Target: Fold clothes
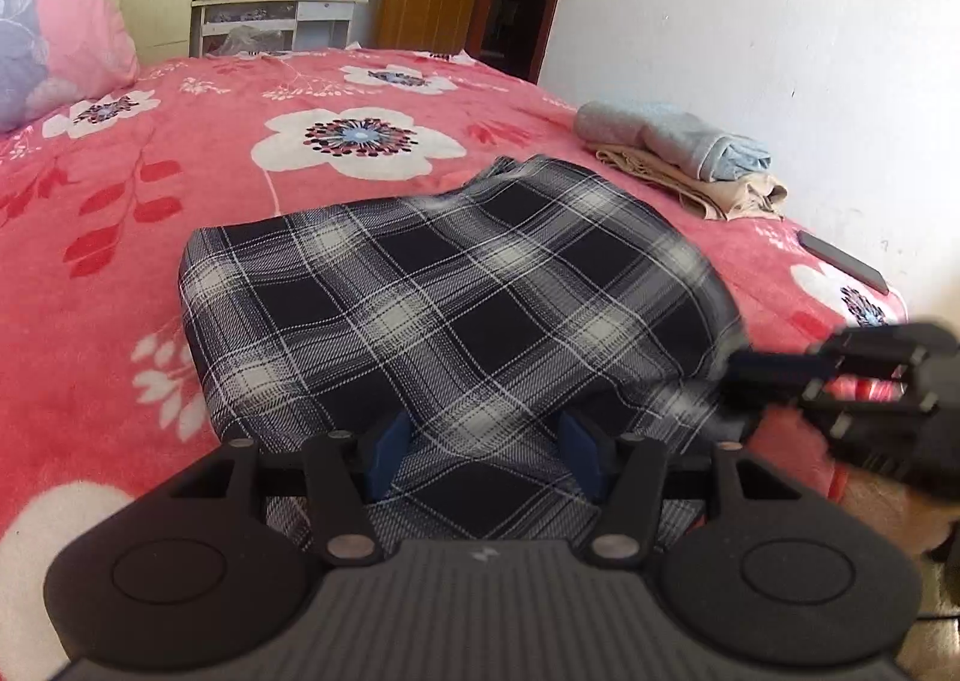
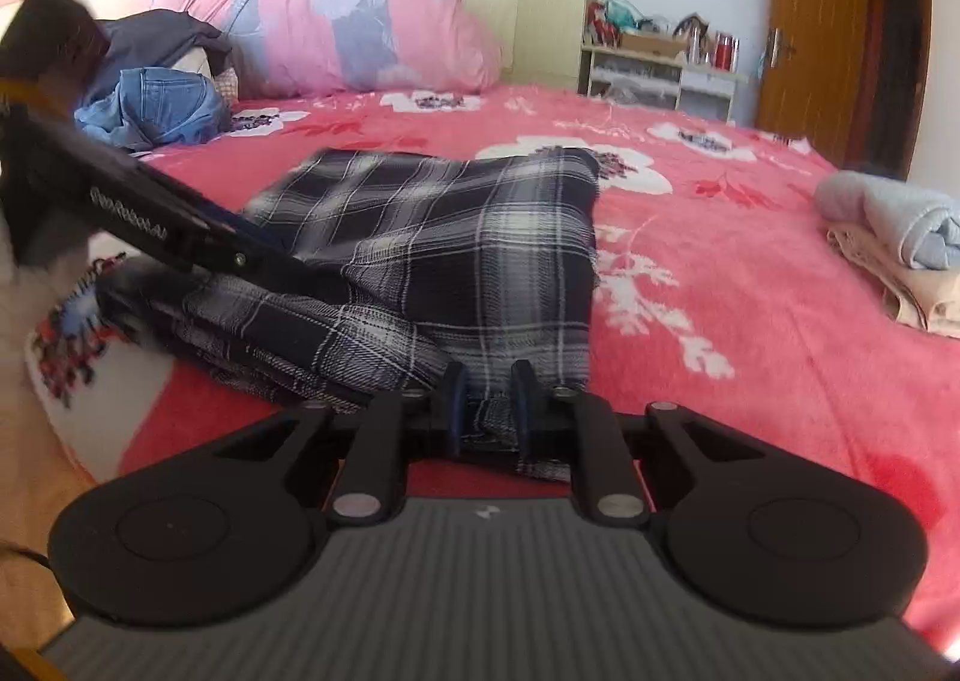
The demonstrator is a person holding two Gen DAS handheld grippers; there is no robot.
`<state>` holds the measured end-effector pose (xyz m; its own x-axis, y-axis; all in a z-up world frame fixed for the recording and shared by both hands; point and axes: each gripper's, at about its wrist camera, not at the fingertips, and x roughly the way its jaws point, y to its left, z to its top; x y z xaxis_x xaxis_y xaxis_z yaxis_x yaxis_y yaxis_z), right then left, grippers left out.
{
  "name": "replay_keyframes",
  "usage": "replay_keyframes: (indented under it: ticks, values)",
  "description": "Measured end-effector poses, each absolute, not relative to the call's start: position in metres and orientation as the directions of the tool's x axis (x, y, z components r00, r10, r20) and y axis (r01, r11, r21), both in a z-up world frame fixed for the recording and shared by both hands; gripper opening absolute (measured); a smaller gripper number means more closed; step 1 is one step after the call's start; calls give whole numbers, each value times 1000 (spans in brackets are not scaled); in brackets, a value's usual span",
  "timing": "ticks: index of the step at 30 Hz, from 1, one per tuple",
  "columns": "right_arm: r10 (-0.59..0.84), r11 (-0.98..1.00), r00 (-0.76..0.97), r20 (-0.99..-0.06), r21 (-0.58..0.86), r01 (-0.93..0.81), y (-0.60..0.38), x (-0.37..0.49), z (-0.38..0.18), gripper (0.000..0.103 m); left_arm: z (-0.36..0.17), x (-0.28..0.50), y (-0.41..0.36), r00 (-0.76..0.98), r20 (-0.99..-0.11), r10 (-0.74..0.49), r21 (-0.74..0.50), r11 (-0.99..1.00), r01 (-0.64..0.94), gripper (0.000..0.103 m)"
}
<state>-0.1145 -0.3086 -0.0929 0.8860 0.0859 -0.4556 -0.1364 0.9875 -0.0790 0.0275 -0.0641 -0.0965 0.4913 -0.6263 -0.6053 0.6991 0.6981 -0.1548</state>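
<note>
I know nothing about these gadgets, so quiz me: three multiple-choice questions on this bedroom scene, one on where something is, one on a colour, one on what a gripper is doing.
1. Where does the folded pile with the light blue towel lie?
A. On the white shelf
B. On the bed, to the right of the plaid garment
C. On top of the plaid garment

2. What is the main colour of the bedspread?
A. Green
B. Coral pink with white flowers
C. Plain grey

3. What is the right gripper doing?
A. Pinching an edge of the plaid garment
B. Hanging open above bare bedspread
C. Holding the jeans

Answers: B, the pile sits on the bed beside the plaid cloth, apart from it. B, the spread shows pink with large white blooms. A, plaid fabric is bunched between the narrowly set fingers.
</note>
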Motion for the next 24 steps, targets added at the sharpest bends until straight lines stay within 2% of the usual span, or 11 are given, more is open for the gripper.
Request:
replay_keyframes:
  ticks: [2,5,7,9,11,12,17,20,22,24]
  values:
    - [95,988,899,-427,-74,-139,-308,-116,-72,10,-104,26,-62,497,-593,-633,-166,701,694,60]
    - [130,985,943,-308,-72,-159,-312,-107,-43,10,-109,22,-64,522,-564,-640,-163,706,689,60]
    - [138,978,948,-287,-109,-175,-311,-74,-44,10,-112,21,-65,534,-548,-645,-171,711,682,61]
    - [133,975,927,-351,-121,-186,-318,-27,-69,10,-114,20,-62,539,-529,-655,-190,710,678,61]
    - [111,976,879,-464,-116,-184,-332,-7,-109,9,-116,19,-60,533,-509,-676,-220,701,679,61]
    - [112,979,865,-489,-96,-181,-340,-1,-121,9,-116,19,-59,532,-503,-681,-227,698,679,61]
    - [138,979,890,-435,-73,-188,-346,4,-76,7,-121,17,-54,534,-469,-703,-240,684,689,61]
    - [181,970,895,-407,-76,-231,-345,26,-67,7,-123,16,-52,537,-455,-710,-252,681,687,61]
    - [173,966,866,-470,-91,-243,-344,58,-94,7,-123,16,-52,540,-450,-711,-251,681,688,61]
    - [197,967,831,-520,-36,-252,-352,85,-128,5,-123,16,-52,541,-449,-711,-251,682,687,61]
